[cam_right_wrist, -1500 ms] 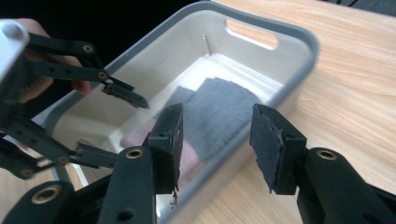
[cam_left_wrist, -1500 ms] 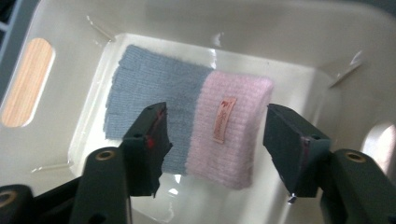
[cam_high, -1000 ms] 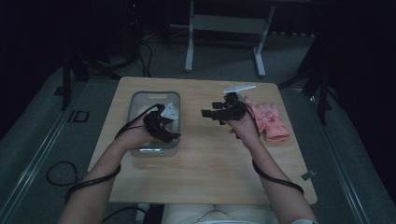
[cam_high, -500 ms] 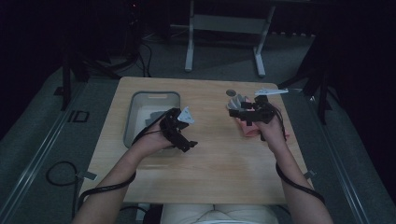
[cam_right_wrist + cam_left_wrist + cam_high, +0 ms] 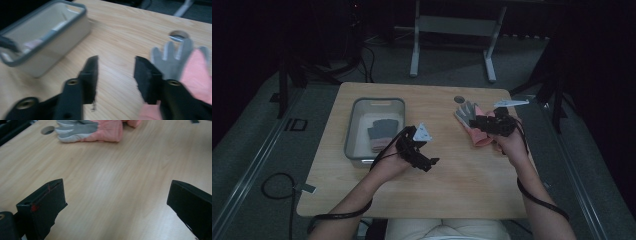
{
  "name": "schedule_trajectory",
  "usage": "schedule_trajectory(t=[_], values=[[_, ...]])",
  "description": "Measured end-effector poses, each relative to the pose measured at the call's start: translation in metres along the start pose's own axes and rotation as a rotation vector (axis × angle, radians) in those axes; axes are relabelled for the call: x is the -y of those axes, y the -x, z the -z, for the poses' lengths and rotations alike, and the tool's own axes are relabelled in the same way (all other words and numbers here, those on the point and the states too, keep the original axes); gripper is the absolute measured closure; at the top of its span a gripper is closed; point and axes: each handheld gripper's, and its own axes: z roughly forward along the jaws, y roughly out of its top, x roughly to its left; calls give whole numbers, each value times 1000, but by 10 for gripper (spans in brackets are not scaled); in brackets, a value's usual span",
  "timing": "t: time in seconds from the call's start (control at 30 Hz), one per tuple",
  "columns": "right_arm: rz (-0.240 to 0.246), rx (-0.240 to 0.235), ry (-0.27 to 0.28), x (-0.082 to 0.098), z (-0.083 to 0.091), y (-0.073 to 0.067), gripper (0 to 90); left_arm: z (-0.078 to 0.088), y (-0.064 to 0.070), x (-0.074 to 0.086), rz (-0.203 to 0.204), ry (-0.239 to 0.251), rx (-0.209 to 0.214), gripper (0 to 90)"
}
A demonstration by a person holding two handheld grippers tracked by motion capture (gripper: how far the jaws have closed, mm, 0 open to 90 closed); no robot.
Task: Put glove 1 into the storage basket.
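**Two handheld grippers over a wooden table with a pink glove and a grey bin**

Seen from above: a light wooden table (image 5: 462,190) on a dim grey floor, with a person's forearms coming in from the near edge. Toward the left of the tabletop, a grey rectangular bin (image 5: 354,125), with a grey and pink glove in the bin (image 5: 381,134). Near the far right of the table, a second pink glove (image 5: 473,125) with a grey palm, lying flat just beside a round hole in the tabletop (image 5: 460,99).

Left gripper (image 5: 424,161) held over bare wood just right of the bin, jaws spread wide apart with nothing between them; in the left gripper view, bare tabletop between the two black jaws and the pink glove well ahead.

Right gripper (image 5: 477,123) low at the pink glove, jaws having just been narrowing, now partly apart. In the blurred right gripper view, bare wood between the jaws, the glove lying under and beside the right-hand jaw; nothing clamped.
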Motion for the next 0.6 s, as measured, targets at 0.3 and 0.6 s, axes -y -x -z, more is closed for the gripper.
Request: schedule_trajectory(t=[0.3,0.6], values=[[48,90,-44,-1,-12,16,687,-8,31,26,-4,39,-17,13],[100,140,-81,-18,-29,27,696,-18,49,46,10,77,-17,14]])
